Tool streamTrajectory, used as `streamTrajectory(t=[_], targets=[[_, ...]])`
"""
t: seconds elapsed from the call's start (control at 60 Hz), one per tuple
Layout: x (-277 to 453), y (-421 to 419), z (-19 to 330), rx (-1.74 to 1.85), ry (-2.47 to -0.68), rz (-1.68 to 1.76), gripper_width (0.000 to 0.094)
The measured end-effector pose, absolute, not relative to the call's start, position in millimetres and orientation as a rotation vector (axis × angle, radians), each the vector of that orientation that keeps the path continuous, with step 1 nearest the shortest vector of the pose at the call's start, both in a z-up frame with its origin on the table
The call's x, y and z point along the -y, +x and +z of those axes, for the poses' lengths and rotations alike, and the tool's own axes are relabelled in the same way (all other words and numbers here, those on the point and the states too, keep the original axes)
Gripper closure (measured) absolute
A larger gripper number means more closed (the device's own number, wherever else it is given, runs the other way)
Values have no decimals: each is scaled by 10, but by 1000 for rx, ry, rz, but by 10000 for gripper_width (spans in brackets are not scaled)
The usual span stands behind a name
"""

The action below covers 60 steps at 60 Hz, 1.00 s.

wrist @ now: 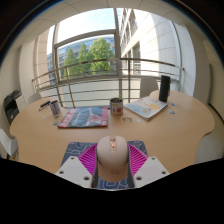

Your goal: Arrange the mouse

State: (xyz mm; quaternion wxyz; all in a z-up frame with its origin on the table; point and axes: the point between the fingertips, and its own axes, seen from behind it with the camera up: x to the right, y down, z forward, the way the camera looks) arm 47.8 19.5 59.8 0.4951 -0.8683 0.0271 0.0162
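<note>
Filling most of the room ahead was a tall window [90, 50] with a railing and green trees beyond it, and below it stretched the round wooden worktop [40, 135]. Lying on that worktop, toward the window side, were a flat colourful mat [84, 117] and, well apart from it, an open book or stack of papers [148, 107]. Between those two stood a dark mug [117, 104]. A dark upright object [164, 89] stood near the papers, though I could not make out what it was.

Closer in lay a patterned mouse pad [72, 152], showing at either side of the claw [112, 163]. The mouse [112, 158], pale pinkish-white and rounded, sat between the two fingers with the pink pads [89, 158] close against its flanks. The claw looked closed on the mouse, both pads [135, 158] meeting its sides with no gap that I could see. Whether the mouse was resting on the pad or lifted just clear of it, I could not tell.
</note>
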Motion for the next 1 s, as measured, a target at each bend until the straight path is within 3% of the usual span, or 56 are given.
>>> streamTrajectory(t=[0.017, 0.117, 0.317, 0.4, 0.733, 1.0], targets=[[-178, 497, 688, -60, -2126, 37, 529], [-143, 333, 153, -50, -2199, 36, 521], [-55, 236, -88, -32, -2244, 4, 341], [-1, 191, 79, -23, -2236, 4, 77], [787, 73, 1433, -21, -2131, -69, 90], [1690, -33, 1796, -28, -2102, -81, 90]])
